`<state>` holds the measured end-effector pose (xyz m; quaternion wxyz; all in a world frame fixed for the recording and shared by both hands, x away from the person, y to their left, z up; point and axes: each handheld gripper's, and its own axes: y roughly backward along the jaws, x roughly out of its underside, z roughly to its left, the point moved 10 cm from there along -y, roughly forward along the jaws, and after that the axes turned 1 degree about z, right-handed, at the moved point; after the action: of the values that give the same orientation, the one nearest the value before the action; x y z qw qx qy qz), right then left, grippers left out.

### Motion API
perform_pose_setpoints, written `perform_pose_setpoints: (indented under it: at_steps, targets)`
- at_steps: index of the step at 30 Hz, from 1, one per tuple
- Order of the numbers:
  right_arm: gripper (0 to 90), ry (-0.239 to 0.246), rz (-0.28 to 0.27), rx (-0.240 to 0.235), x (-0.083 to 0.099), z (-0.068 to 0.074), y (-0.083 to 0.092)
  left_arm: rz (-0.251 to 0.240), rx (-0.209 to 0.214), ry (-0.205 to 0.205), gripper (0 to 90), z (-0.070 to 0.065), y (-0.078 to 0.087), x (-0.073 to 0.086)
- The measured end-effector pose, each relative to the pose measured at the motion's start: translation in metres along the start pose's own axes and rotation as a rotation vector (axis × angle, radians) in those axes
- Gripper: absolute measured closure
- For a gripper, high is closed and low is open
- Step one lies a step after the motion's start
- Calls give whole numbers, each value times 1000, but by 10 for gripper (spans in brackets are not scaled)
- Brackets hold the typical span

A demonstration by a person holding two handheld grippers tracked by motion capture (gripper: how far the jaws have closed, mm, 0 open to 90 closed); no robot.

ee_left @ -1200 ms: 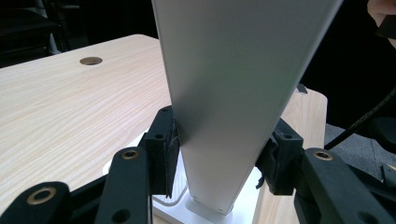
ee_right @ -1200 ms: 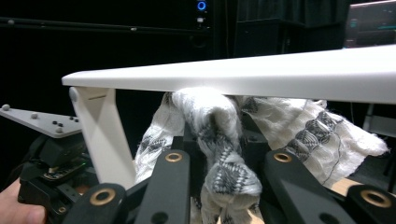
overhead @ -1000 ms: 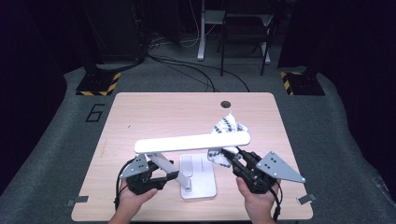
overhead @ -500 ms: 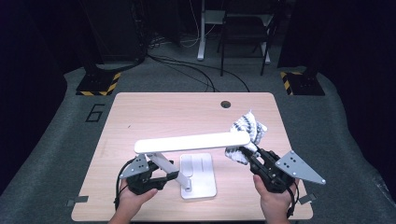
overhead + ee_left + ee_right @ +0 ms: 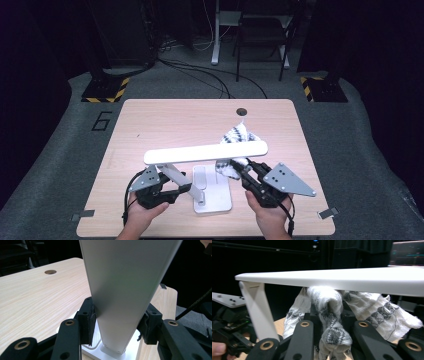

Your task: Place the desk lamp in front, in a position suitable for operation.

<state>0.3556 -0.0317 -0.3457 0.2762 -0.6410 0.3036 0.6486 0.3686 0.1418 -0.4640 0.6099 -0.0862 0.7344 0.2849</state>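
The left gripper (image 5: 172, 192) had its jaws set partway apart, their black pads (image 5: 87, 320) pinching the flat white arm (image 5: 125, 290) of the desk lamp from both sides, just above the lamp's base (image 5: 212, 187). That arm was smooth, matte and tapered, leaning up toward the long rounded light bar (image 5: 205, 152), which lay level over the table (image 5: 165, 120). The right gripper (image 5: 240, 172) had its jaws drawn close on a bunched cloth (image 5: 329, 315), a soft, loosely woven white rag with grey-black pattern, pressed up against the underside of the bar. The cloth sat at the bar's 3 o'clock end, its loose part spilling out past the bar toward 12 o'clock. The tabletop was pale wood grain, with a round cable hole (image 5: 242, 111) near its far edge.
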Motion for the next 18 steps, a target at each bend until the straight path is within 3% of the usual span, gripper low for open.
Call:
perform_pose_setpoints:
  at_steps: [10,18]
  targets:
    - [772,27,12,-106,4,49,-39,6,4,-6,543,-1,0,0]
    - [772,32,18,-169,6,80,-64,2,-6,-7,543,-1,-1,0]
